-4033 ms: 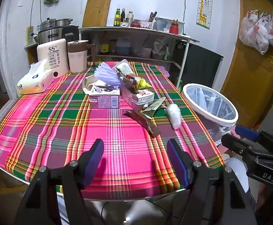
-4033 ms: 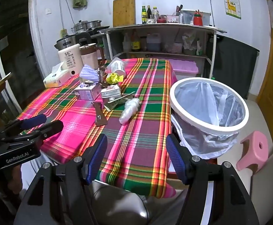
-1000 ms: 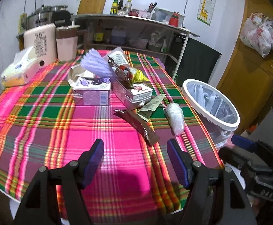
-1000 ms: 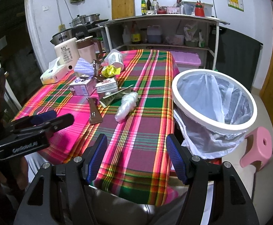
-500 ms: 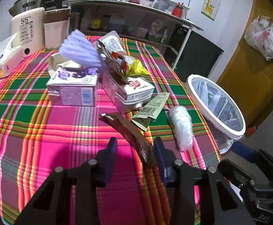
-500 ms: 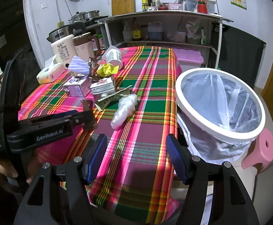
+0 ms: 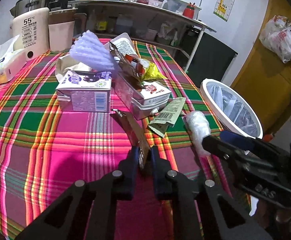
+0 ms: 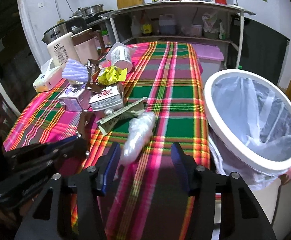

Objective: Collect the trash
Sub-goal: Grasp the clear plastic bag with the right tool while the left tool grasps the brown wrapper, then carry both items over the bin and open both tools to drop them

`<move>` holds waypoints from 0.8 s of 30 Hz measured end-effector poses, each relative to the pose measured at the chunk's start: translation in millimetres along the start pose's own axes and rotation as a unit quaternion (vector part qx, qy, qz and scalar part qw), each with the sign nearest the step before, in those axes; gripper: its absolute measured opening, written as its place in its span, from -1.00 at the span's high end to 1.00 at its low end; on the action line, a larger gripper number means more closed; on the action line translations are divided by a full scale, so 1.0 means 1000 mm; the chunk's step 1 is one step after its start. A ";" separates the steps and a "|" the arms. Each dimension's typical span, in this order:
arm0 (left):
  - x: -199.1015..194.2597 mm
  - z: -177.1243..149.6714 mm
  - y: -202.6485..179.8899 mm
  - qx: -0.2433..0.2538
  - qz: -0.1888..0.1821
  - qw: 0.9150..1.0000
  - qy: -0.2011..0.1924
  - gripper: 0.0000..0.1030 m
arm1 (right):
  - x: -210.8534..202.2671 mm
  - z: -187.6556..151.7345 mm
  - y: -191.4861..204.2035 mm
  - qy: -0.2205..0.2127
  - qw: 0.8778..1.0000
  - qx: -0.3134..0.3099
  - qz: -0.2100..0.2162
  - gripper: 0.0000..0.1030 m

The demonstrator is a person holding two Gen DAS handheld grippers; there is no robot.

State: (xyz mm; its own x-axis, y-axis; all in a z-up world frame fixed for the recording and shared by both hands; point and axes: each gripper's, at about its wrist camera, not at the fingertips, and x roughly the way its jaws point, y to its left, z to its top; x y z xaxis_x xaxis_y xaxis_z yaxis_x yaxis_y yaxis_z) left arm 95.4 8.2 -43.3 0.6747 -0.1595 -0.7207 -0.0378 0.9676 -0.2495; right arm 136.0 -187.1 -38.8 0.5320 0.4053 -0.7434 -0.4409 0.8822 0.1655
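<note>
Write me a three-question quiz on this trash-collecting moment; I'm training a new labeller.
1. What is the left gripper shut on?
2. True or false: the clear plastic wad is already in the white bin.
3. Which lies nearest the right gripper: A) purple carton, B) clear plastic wad, C) yellow wrapper?

Key: 1. The brown wrapper. 2. False, it lies on the tablecloth. 3. B.

Bright indoor light, sharp centre, fisheye bending and dark corners, soft shadow on the pink-and-green plaid-clothed table (image 8: 165, 104) beneath each gripper.
</note>
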 end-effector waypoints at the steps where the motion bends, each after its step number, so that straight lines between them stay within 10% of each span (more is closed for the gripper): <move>1: -0.001 0.000 0.002 0.000 0.000 1.000 0.000 0.76 | 0.003 0.001 0.000 0.001 1.000 0.000 0.001 0.00; 9: -0.004 -0.001 0.004 0.003 0.000 1.000 -0.002 0.78 | 0.021 0.008 0.001 0.015 1.000 0.003 0.003 0.54; 24: -0.024 -0.004 -0.011 0.018 0.005 1.000 -0.016 0.80 | -0.008 -0.004 -0.006 -0.006 1.000 0.011 0.010 0.57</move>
State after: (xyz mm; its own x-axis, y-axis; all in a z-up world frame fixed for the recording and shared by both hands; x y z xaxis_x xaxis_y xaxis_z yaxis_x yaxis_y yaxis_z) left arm 76.8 0.8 -25.6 0.6982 -0.1446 -0.7011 -0.0179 0.9755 -0.2191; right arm 131.1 -196.2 -36.7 0.5321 0.4261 -0.7316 -0.4352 0.8789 0.1953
